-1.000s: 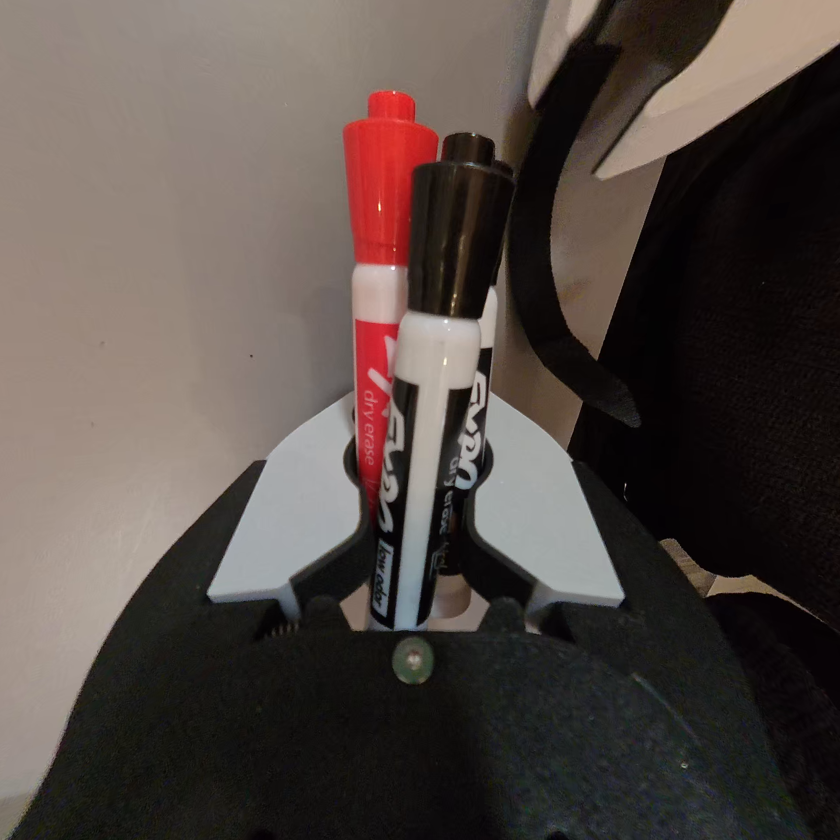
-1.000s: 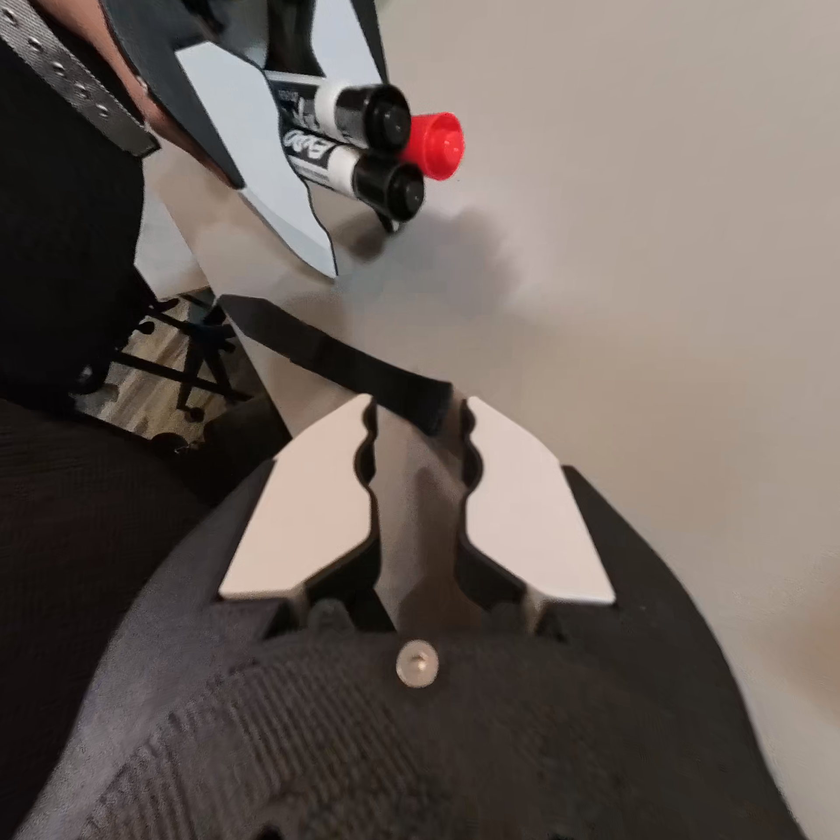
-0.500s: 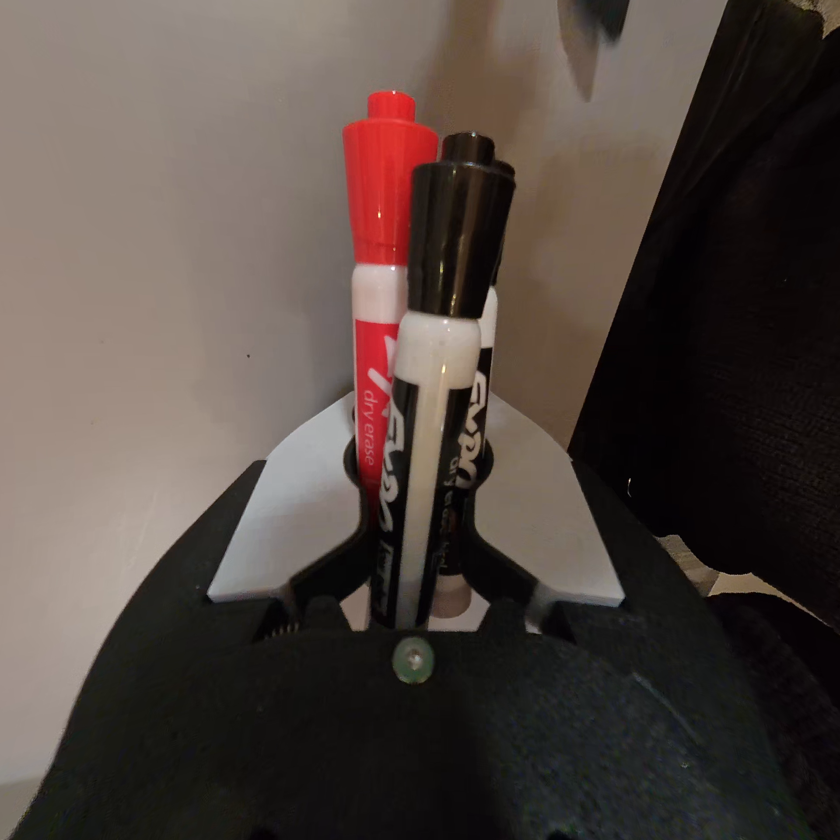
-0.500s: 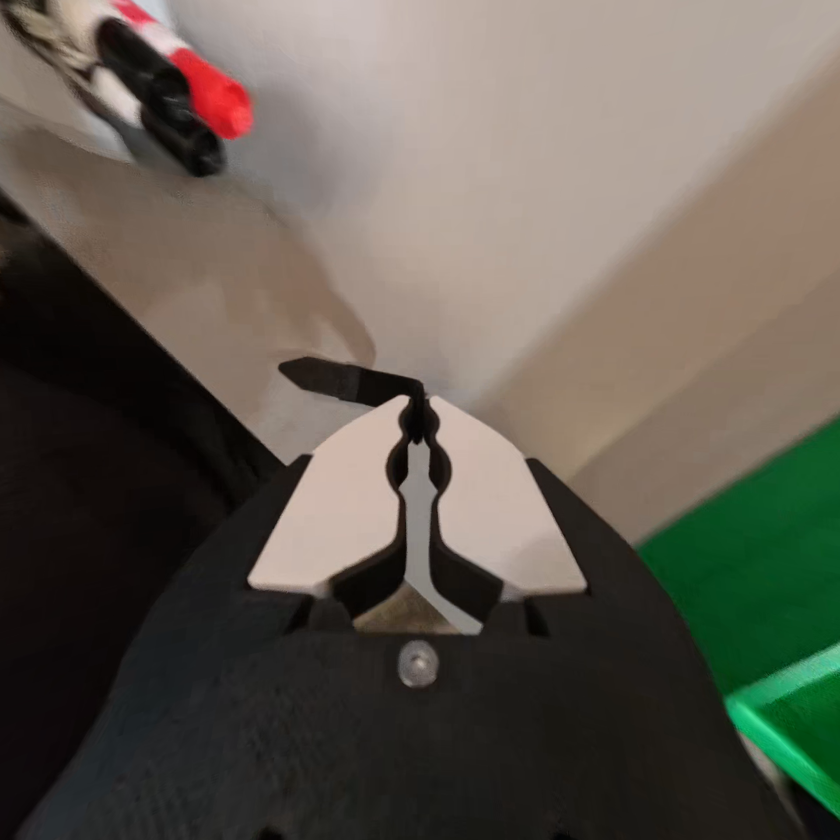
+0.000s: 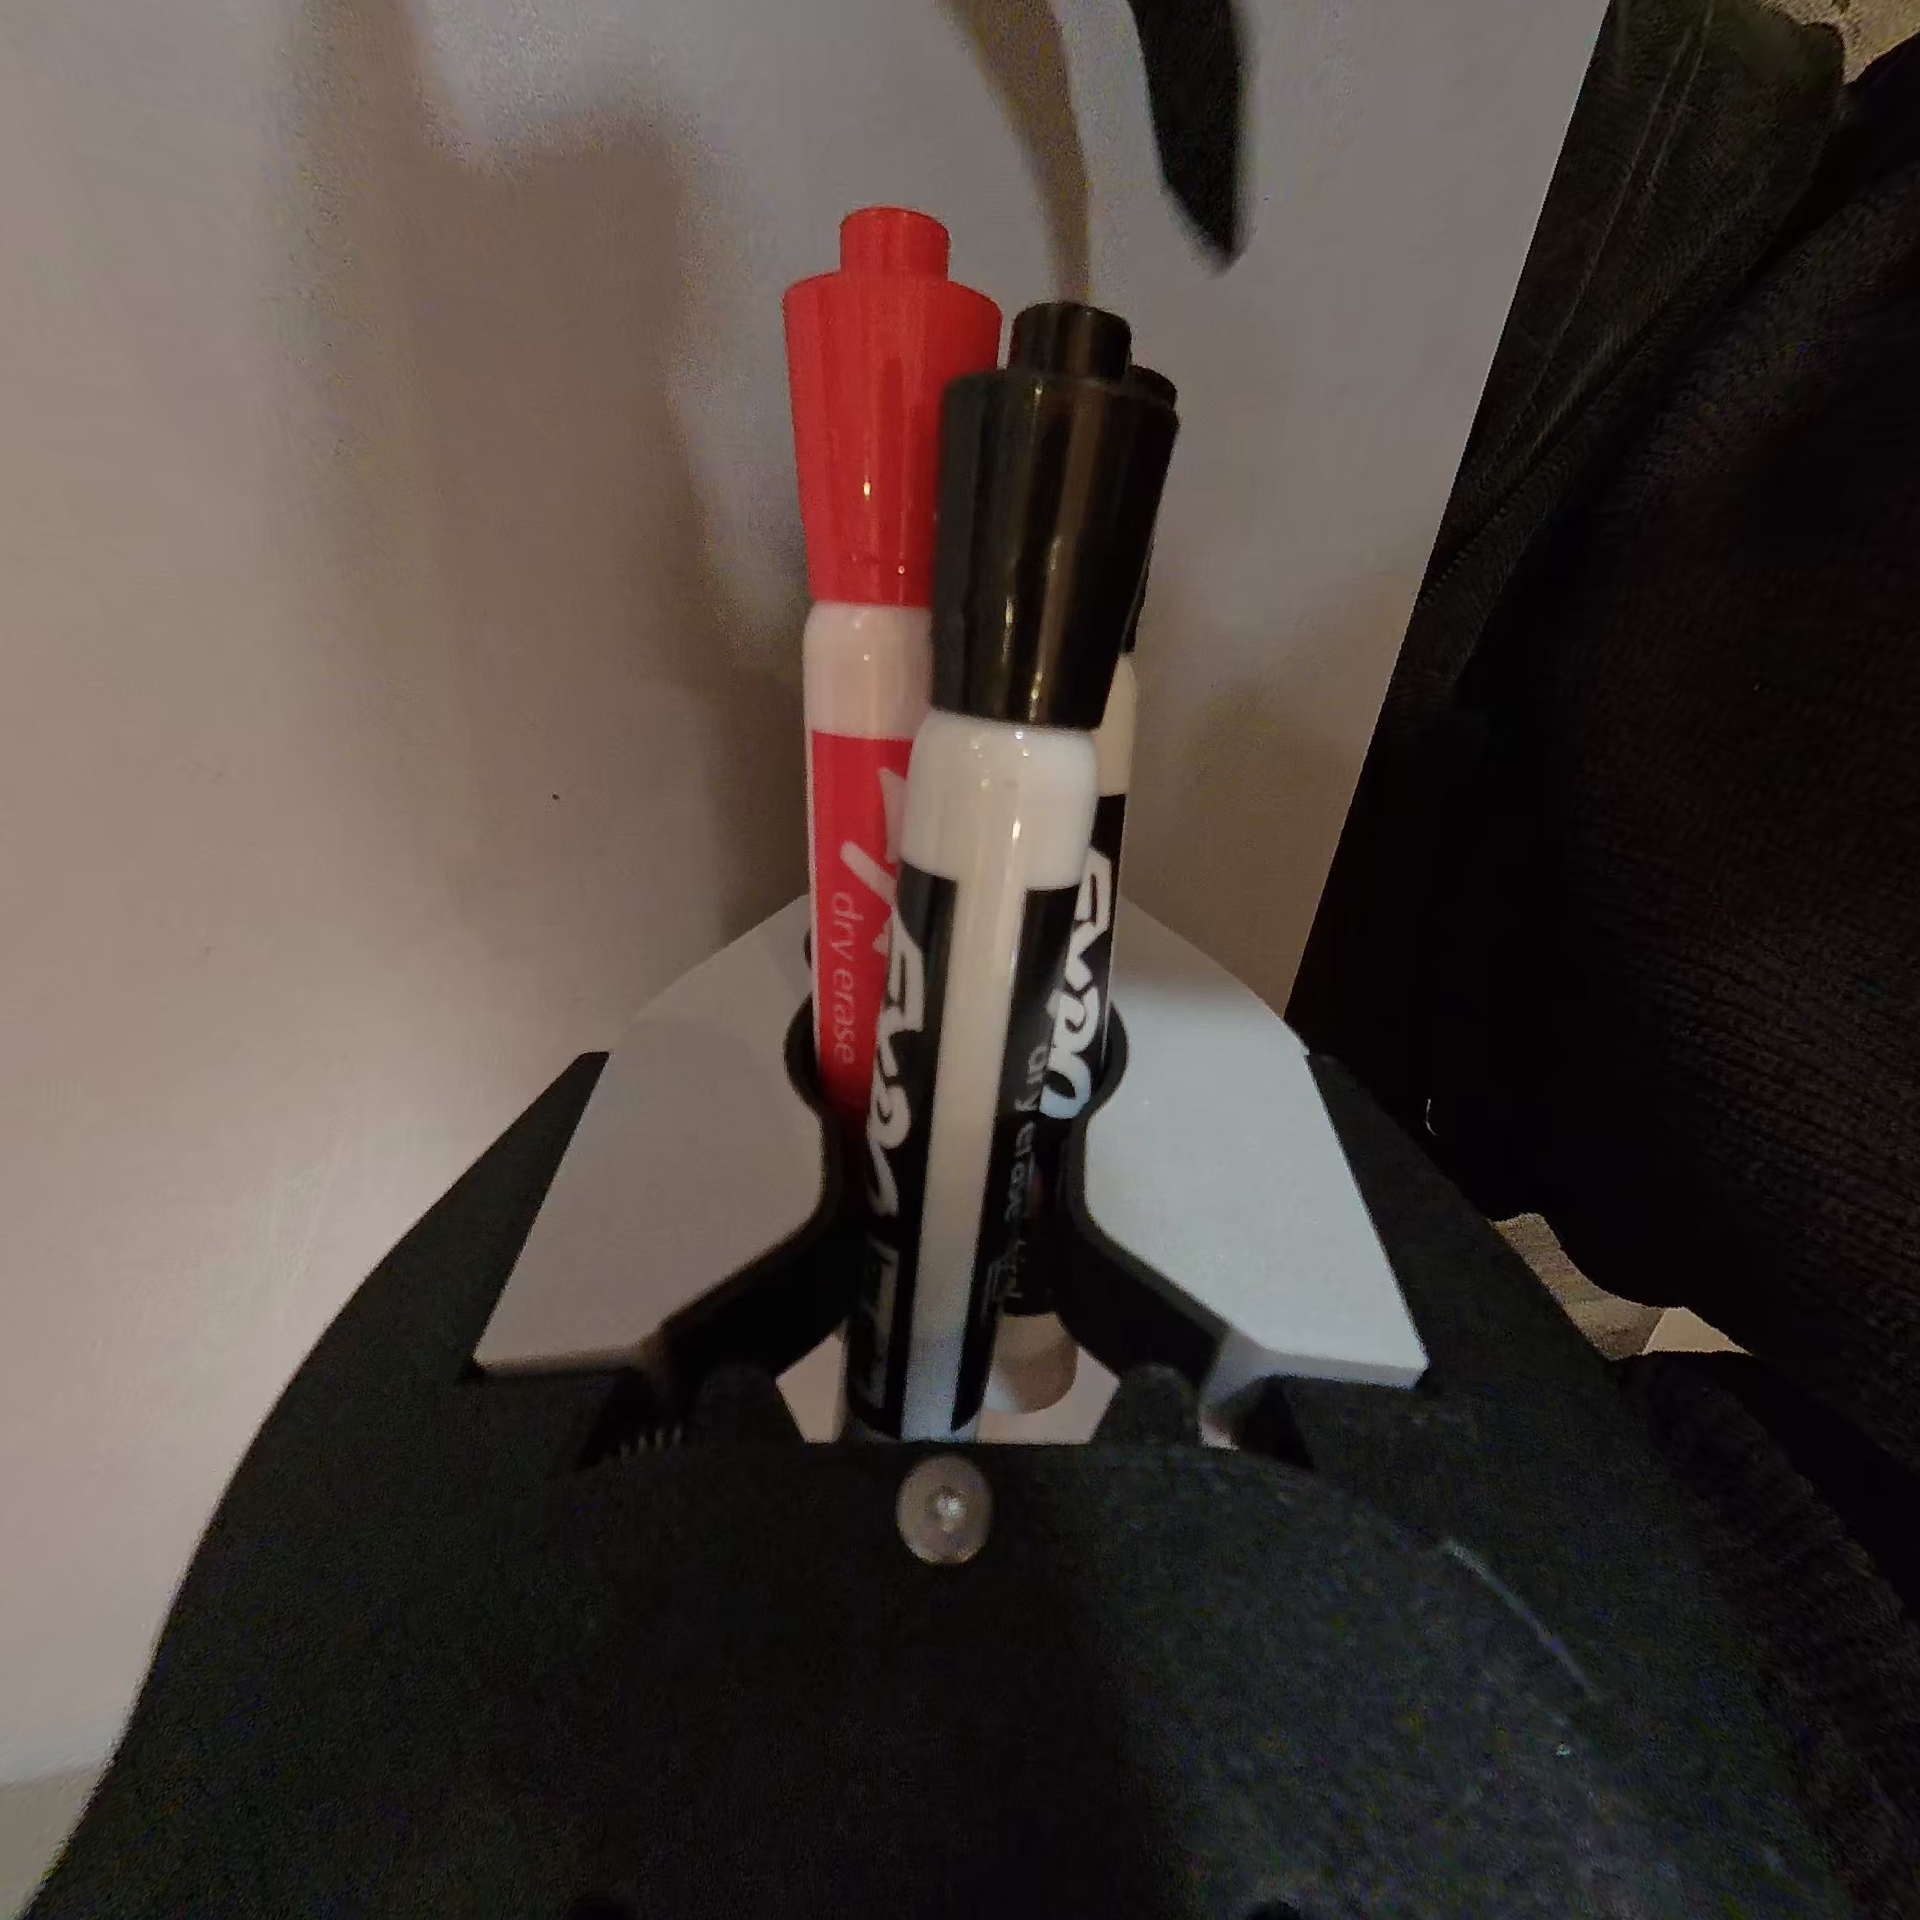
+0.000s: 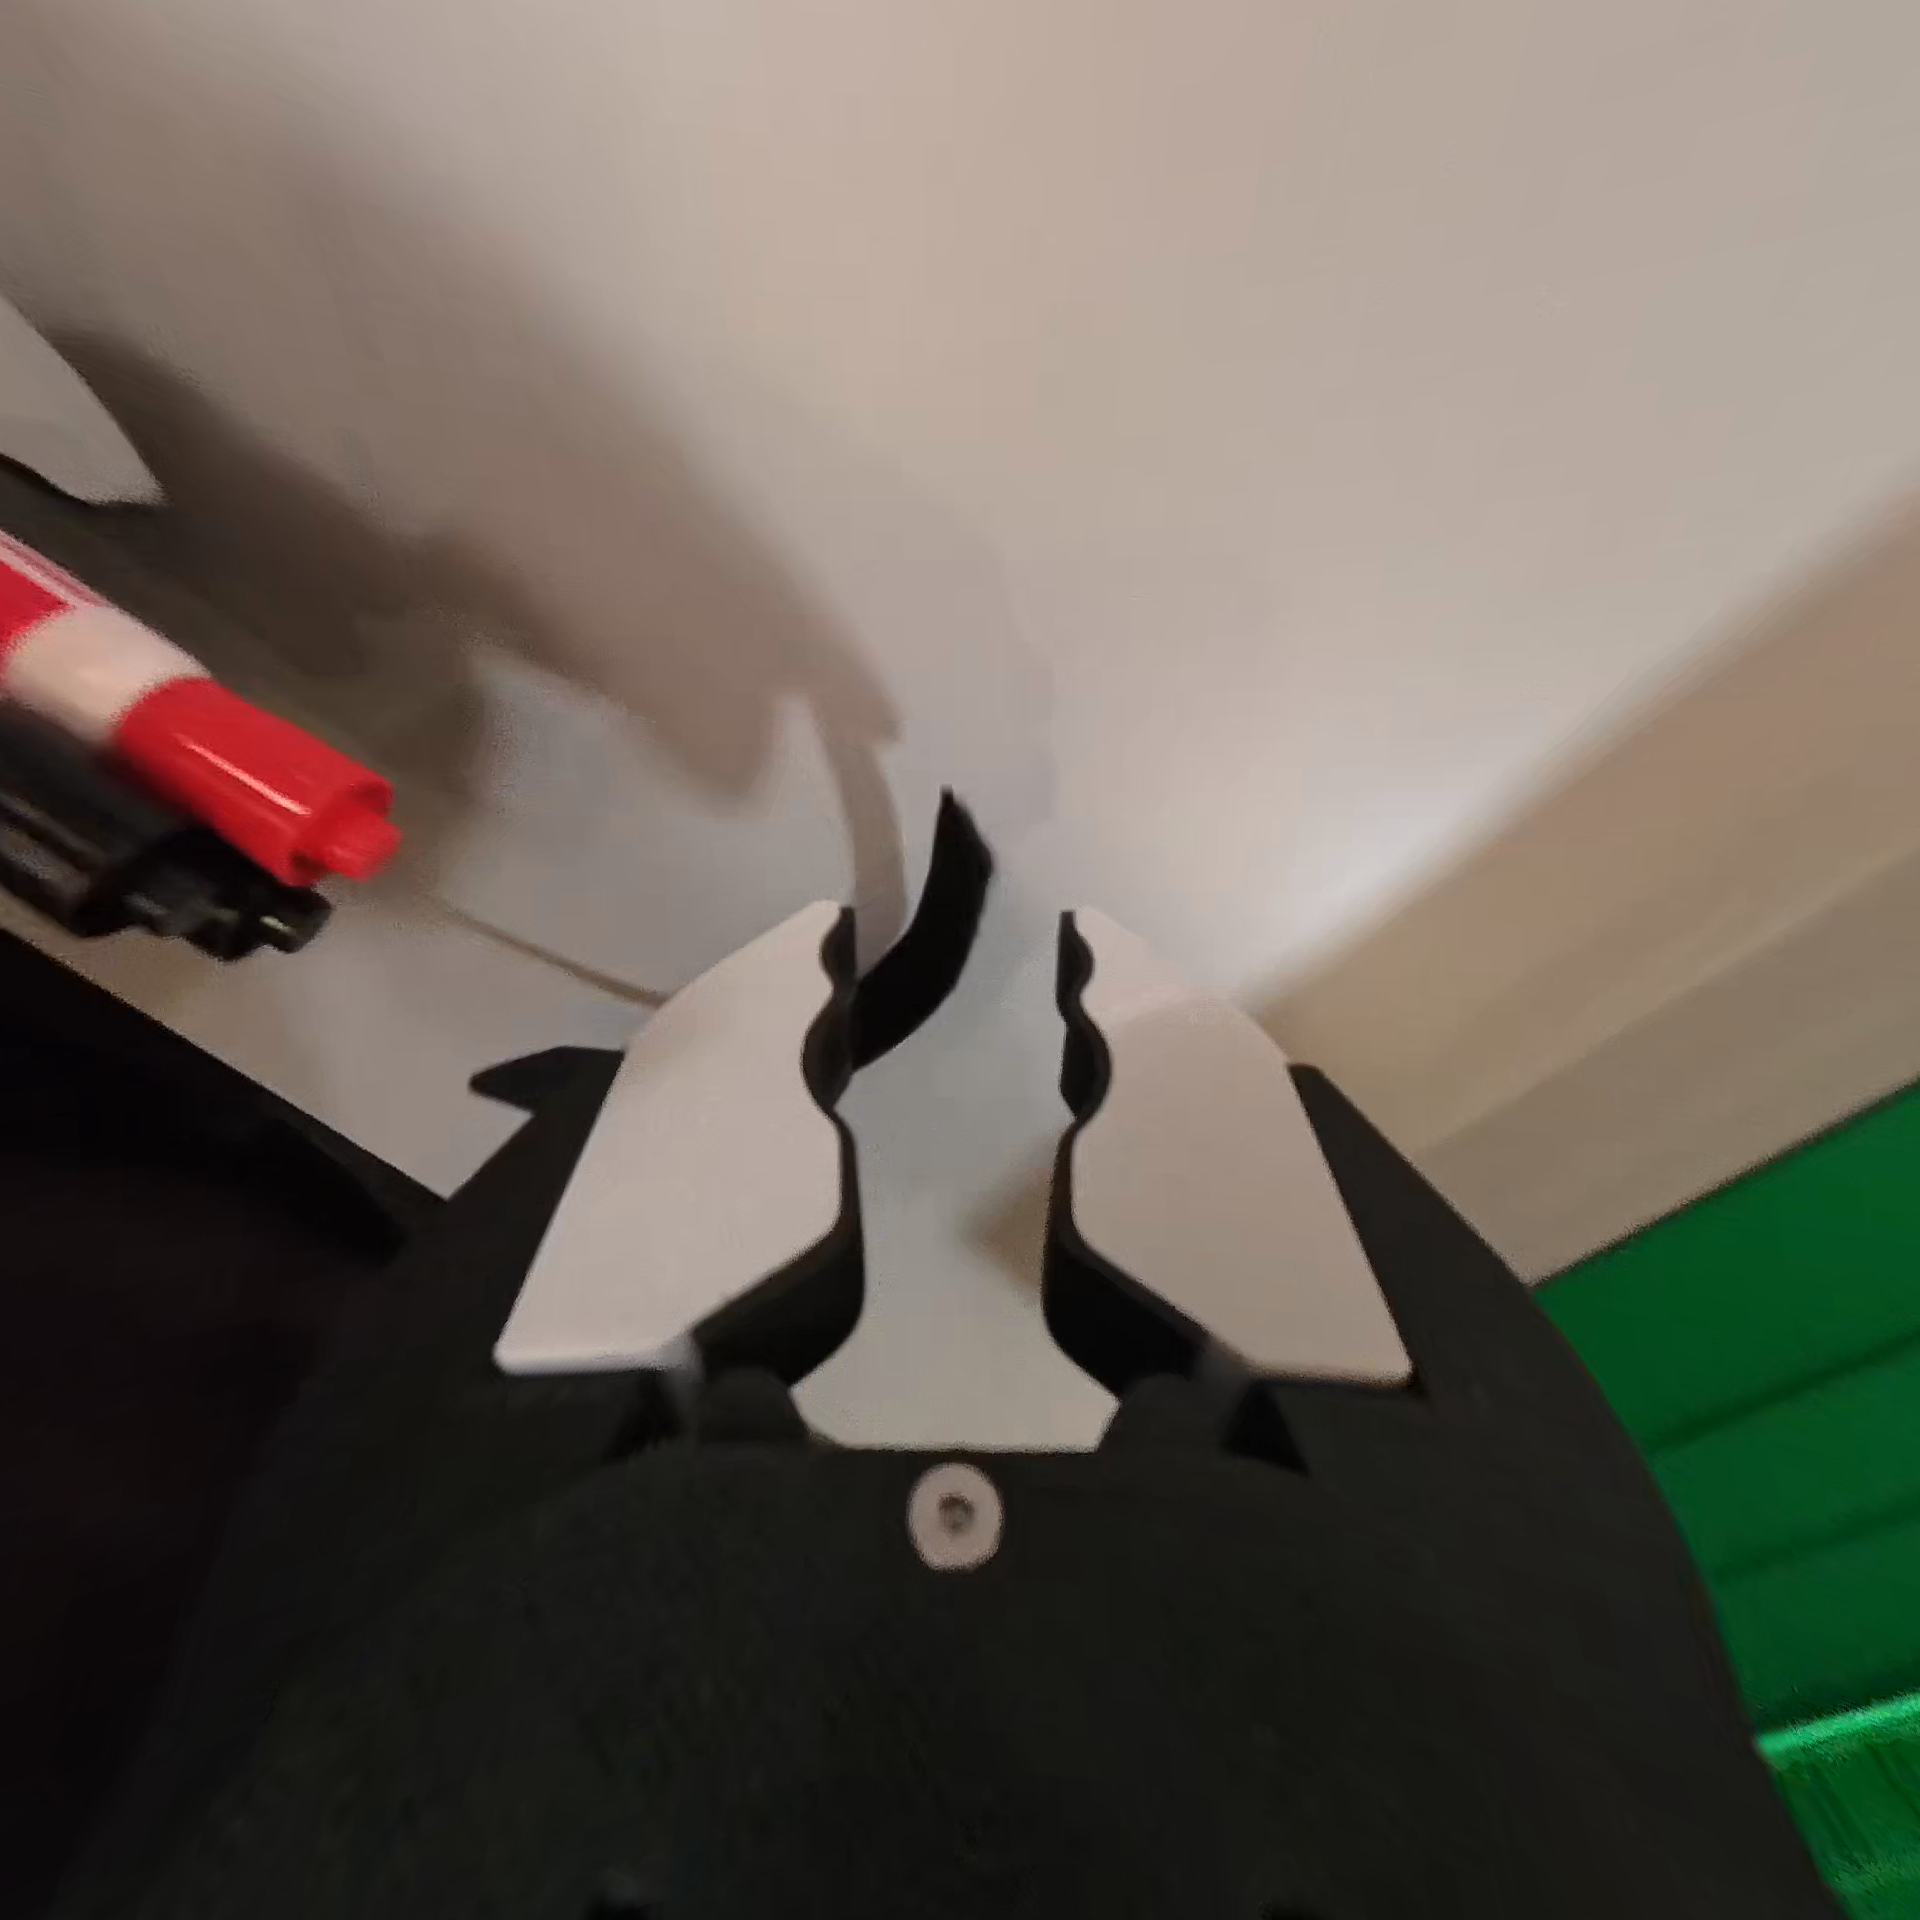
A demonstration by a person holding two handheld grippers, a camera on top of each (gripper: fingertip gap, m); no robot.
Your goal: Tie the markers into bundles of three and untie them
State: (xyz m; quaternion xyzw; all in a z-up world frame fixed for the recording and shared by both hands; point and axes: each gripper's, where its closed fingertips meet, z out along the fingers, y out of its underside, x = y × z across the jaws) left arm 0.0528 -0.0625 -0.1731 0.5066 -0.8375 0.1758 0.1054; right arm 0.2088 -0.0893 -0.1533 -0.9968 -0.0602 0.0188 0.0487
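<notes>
My left gripper (image 5: 961, 935) is shut on three markers held side by side, caps pointing away: a red marker (image 5: 883, 499) on the left, a black marker (image 5: 1039, 582) in front and a second black marker (image 5: 1081, 343) mostly hidden behind it. They also show, blurred, at the left of the right wrist view (image 6: 249, 790). My right gripper (image 6: 951, 925) is open, jaws well apart. A black strap (image 6: 925, 956) curves up between its fingertips, leaning against the left finger. The strap's blurred end also shows at the top of the left wrist view (image 5: 1195, 135).
A white tabletop (image 6: 1351, 416) lies under both grippers. A person's black clothing (image 5: 1662, 727) fills the right of the left wrist view. A green bin (image 6: 1766, 1351) stands at the right edge of the right wrist view. Left tips to right tips: about 15 cm.
My right gripper was shut on the strap's end half a second ago and now stands open, with the strap loose between its fingers. It has swung, so the markers sit lower left. The left gripper keeps its grip.
</notes>
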